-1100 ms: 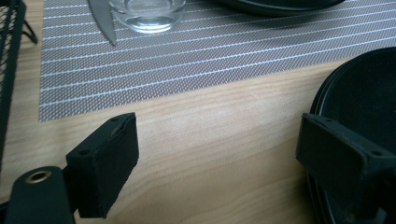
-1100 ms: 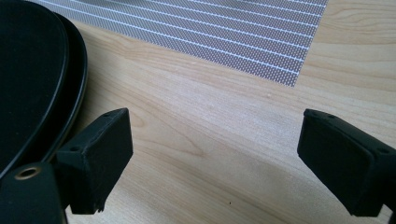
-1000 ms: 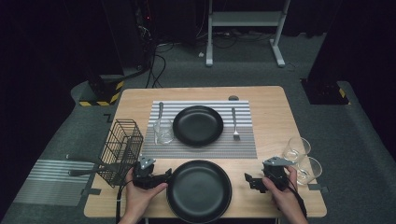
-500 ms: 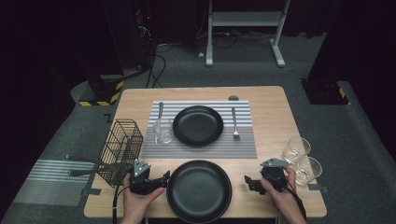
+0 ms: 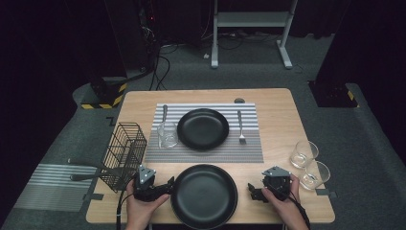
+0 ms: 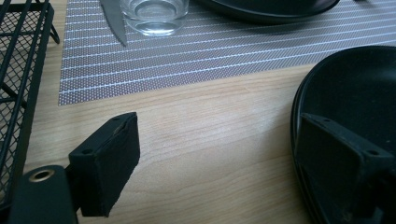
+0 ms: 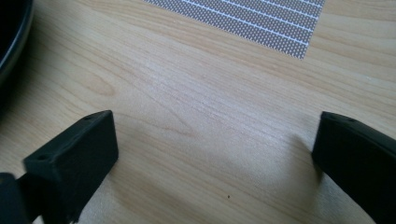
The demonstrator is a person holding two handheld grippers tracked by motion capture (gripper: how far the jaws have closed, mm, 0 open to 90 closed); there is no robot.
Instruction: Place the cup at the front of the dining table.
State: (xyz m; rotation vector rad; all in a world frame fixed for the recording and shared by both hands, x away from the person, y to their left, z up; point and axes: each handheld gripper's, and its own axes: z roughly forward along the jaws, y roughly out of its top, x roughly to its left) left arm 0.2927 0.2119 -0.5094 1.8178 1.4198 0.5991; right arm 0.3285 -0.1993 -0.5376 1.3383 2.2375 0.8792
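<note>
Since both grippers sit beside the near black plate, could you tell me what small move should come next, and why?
Probably ease the left gripper a little further onto the near black plate. Its jaws stand open, one above the plate's rim, the other over bare table, so nothing is gripped. The right gripper, just opened, sits apart from the plate.

Table (image 5: 277,110) brightly lit from above, surroundings v. dark, soft shadows under jaws, close-ups slightly blurred at edges

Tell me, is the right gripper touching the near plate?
Apart. The high view shows bare table between the right gripper and the near plate.
</note>
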